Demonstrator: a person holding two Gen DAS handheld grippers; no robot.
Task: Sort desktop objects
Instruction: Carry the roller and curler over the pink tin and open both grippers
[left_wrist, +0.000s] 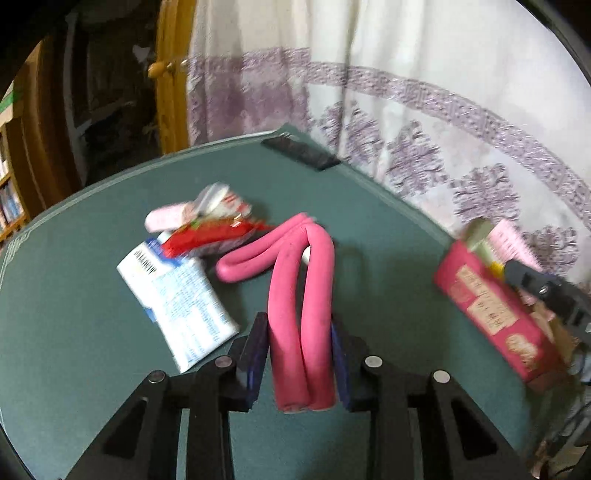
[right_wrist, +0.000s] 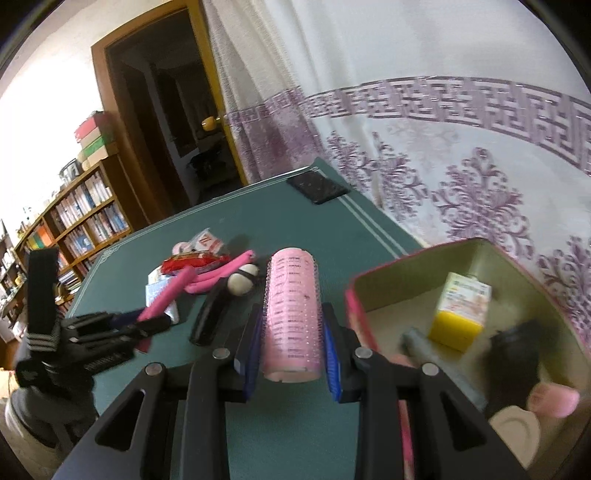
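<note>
My left gripper (left_wrist: 300, 363) is shut on a bent pink foam rod (left_wrist: 295, 295), whose two ends stick out between the blue pads while its loop trails over the green table (left_wrist: 92, 325). The same gripper (right_wrist: 147, 325) shows at the left of the right wrist view with the pink foam rod (right_wrist: 166, 295) in it. My right gripper (right_wrist: 291, 349) is shut on a pink hair roller (right_wrist: 291, 314), held lengthwise just left of the pink box (right_wrist: 360, 306). Inside that box lie a yellow-and-white carton (right_wrist: 460, 314) and a dark object (right_wrist: 513, 354).
A white-and-blue packet (left_wrist: 177, 299), a red wrapper (left_wrist: 210, 236) and small pink-white packs (left_wrist: 207, 210) lie in a pile. A black comb (right_wrist: 210, 314) and a white ball (right_wrist: 240, 284) rest mid-table. A black phone (right_wrist: 317, 188) sits at the far corner by the curtain (right_wrist: 443, 147).
</note>
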